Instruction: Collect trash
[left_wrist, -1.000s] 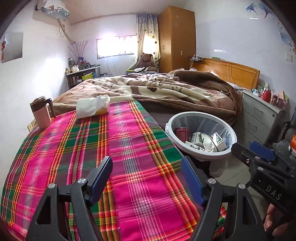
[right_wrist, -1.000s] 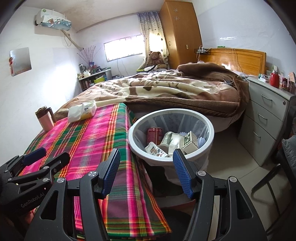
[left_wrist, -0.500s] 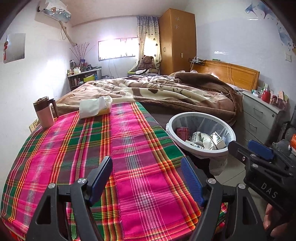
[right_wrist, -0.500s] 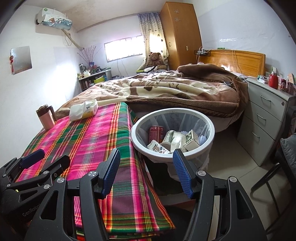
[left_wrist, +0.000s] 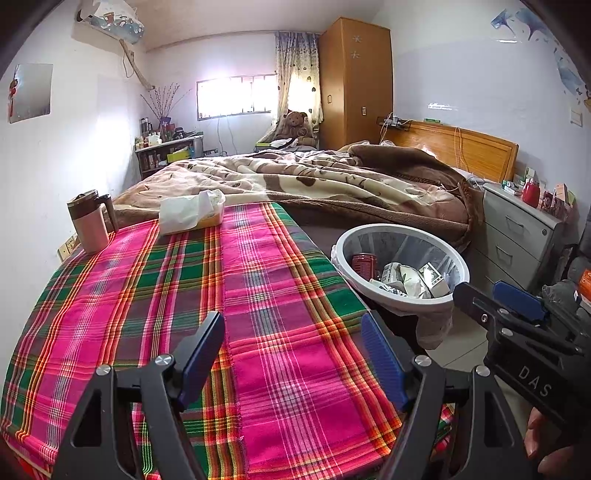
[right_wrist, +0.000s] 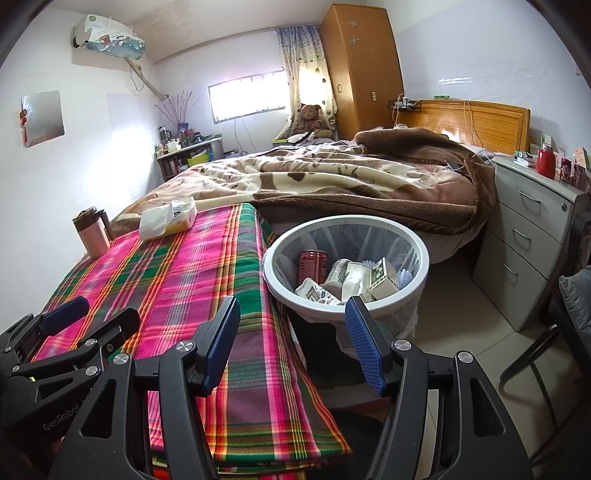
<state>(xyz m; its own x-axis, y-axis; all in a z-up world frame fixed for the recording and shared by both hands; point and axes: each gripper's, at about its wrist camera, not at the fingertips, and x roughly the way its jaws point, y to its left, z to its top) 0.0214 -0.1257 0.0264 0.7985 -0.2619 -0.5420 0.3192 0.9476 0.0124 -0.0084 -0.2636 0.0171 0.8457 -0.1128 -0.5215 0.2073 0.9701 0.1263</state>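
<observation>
A white round trash bin (left_wrist: 399, 227) (right_wrist: 347, 219) stands on the floor beside the table's right edge. In it lie a red can (left_wrist: 364, 264) (right_wrist: 313, 264), crumpled paper (right_wrist: 354, 277) and a small carton (right_wrist: 384, 282). My left gripper (left_wrist: 291, 354) (right_wrist: 74, 325) hovers open over the plaid tablecloth (left_wrist: 258, 295), with nothing between its fingers. My right gripper (right_wrist: 293, 343) (left_wrist: 498, 306) is open too, held over the table's right edge just in front of the bin, and holds nothing.
A tissue pack (left_wrist: 190, 212) (right_wrist: 168, 219) and a pink lidded mug (left_wrist: 90, 225) (right_wrist: 92, 232) sit at the table's far end. Behind lies a bed with a brown blanket (right_wrist: 351, 184). A grey drawer unit (right_wrist: 528, 240) and a dark chair frame (right_wrist: 535, 362) stand right.
</observation>
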